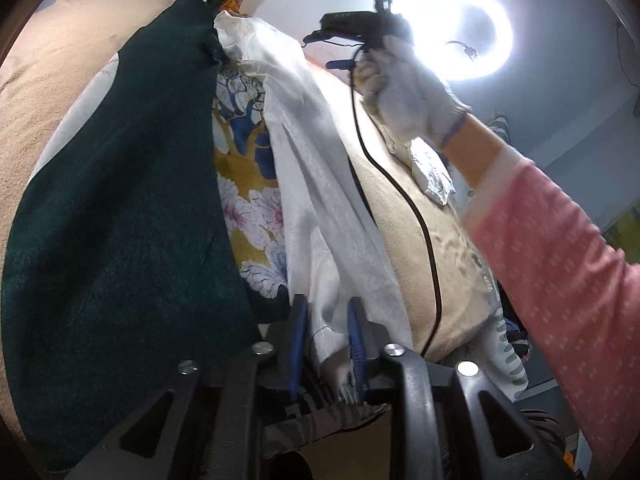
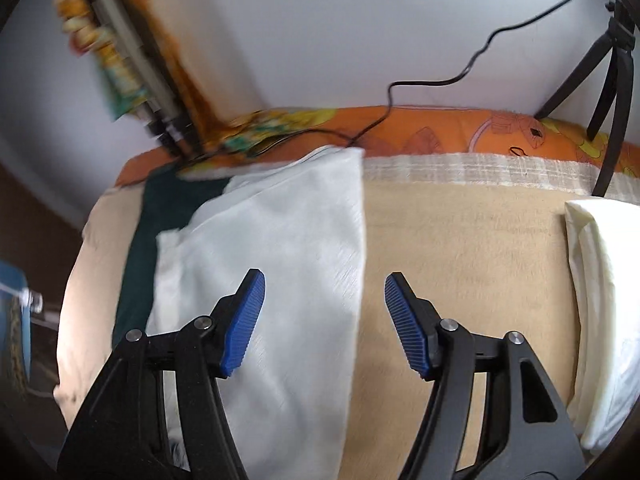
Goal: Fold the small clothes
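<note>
Left gripper: the left gripper [image 1: 326, 344] has its blue pads [image 1: 298, 336] drawn in tight on a bunch of the white cloth [image 1: 320, 216], clenched on the fabric, which runs up and away from the jaws in a long draped fold.
Right gripper: the right gripper [image 2: 324, 322] stands wide apart, released, with nothing between its blue ribbed pads [image 2: 244, 326]; it hovers over the right edge of the white cloth [image 2: 272, 280] and the bare blanket beside it.
White cloth: it lies across the beige blanket [image 2: 460, 260], its far corner reaching the blanket's woven border; from the right wrist view it looks spread fairly flat, from the left wrist view it is lifted and hanging at the held end.
Dark green cloth: a dark green cloth [image 1: 120, 208] lies just beside the white one on the left, partly under it in the right wrist view [image 2: 140, 240].
Floral fabric: a patterned piece in blue, yellow and pink [image 1: 248, 184] shows between the green and the white.
Folded piece: a pale cream folded cloth [image 2: 604, 312] sits well apart at the right edge of the blanket.
Person: a white-gloved hand [image 1: 404, 92] with a pink dotted sleeve [image 1: 560, 264] holds the other tool's black handle, a cable [image 1: 416, 216] trailing from it.
Background: a ring light [image 1: 492, 28] glares behind the hand; a black tripod [image 2: 608, 64] stands on the orange patterned bedding [image 2: 440, 128].
</note>
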Available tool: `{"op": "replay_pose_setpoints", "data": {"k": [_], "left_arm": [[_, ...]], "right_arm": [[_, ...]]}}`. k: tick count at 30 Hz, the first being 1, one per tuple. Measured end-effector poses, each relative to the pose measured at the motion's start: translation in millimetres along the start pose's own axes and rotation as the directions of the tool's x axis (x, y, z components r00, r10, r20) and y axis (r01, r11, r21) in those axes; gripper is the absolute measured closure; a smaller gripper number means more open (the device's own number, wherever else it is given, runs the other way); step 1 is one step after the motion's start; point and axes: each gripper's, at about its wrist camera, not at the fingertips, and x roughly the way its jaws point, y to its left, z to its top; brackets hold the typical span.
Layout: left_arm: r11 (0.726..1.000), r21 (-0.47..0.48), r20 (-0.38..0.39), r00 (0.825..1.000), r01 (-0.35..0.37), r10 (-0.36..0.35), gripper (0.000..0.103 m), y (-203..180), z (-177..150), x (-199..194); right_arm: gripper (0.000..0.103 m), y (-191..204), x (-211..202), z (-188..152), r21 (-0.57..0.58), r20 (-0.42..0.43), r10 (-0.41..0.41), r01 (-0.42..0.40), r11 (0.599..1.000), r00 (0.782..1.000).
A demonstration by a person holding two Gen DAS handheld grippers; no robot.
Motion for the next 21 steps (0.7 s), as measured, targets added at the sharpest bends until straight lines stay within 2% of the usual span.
{"op": "replay_pose_setpoints", "data": {"k": [5, 6, 7, 8, 9, 12, 14, 16, 17, 20, 21], "left_arm": [[1.0, 0.031, 0.01, 1.0, -0.005, 0.004, 0.073, -6, 1, 3], [0.999, 0.036, 0.012, 1.0, -0.005, 0.005, 0.073, -6, 0, 3], [0.999, 0.042, 0.013, 1.0, -0.008, 0.007, 0.073, -8, 0, 5], [0.999, 0.048, 0.015, 1.0, -0.011, 0.011, 0.073, -10, 0, 6], [0.998, 0.053, 0.016, 1.0, -0.014, 0.013, 0.073, -10, 0, 6], [0.997, 0.07, 0.021, 1.0, -0.023, 0.022, 0.075, -13, -1, 8], [0.997, 0.076, 0.023, 0.999, -0.027, 0.026, 0.075, -13, 0, 7], [0.997, 0.072, 0.021, 1.0, -0.024, 0.023, 0.075, -11, 1, 5], [0.997, 0.069, 0.022, 1.0, -0.023, 0.021, 0.076, -11, 1, 5], [0.996, 0.078, 0.028, 0.999, -0.037, 0.035, 0.083, -11, 0, 4], [0.996, 0.081, 0.028, 0.999, -0.041, 0.039, 0.084, -11, 0, 5]], "right_arm": [[0.036, 4, 28, 20, -0.054, 0.014, -0.035, 0.035, 0.998, 0.999], [0.041, 9, 35, 23, -0.075, 0.009, -0.048, 0.049, 0.996, 0.999], [0.05, 11, 40, 23, -0.097, 0.001, -0.056, 0.056, 0.994, 0.998], [0.086, 16, 49, 23, -0.124, -0.022, -0.071, 0.068, 0.99, 0.997], [0.099, 19, 55, 23, -0.148, -0.037, -0.091, 0.085, 0.985, 0.995], [0.101, 19, 45, 23, -0.195, 0.005, -0.105, 0.104, 0.975, 0.994], [0.102, -3, 39, 29, -0.115, 0.026, -0.134, 0.137, 0.984, 0.991], [0.102, -42, 32, 33, 0.036, 0.034, -0.117, 0.115, 0.993, 0.993], [0.102, -57, 30, 33, 0.077, 0.04, -0.139, 0.136, 0.988, 0.989], [0.101, -71, 27, 30, 0.083, 0.032, -0.071, 0.068, 0.994, 0.997], [0.097, -72, 25, 29, 0.079, 0.028, -0.086, 0.084, 0.993, 0.996]]}}
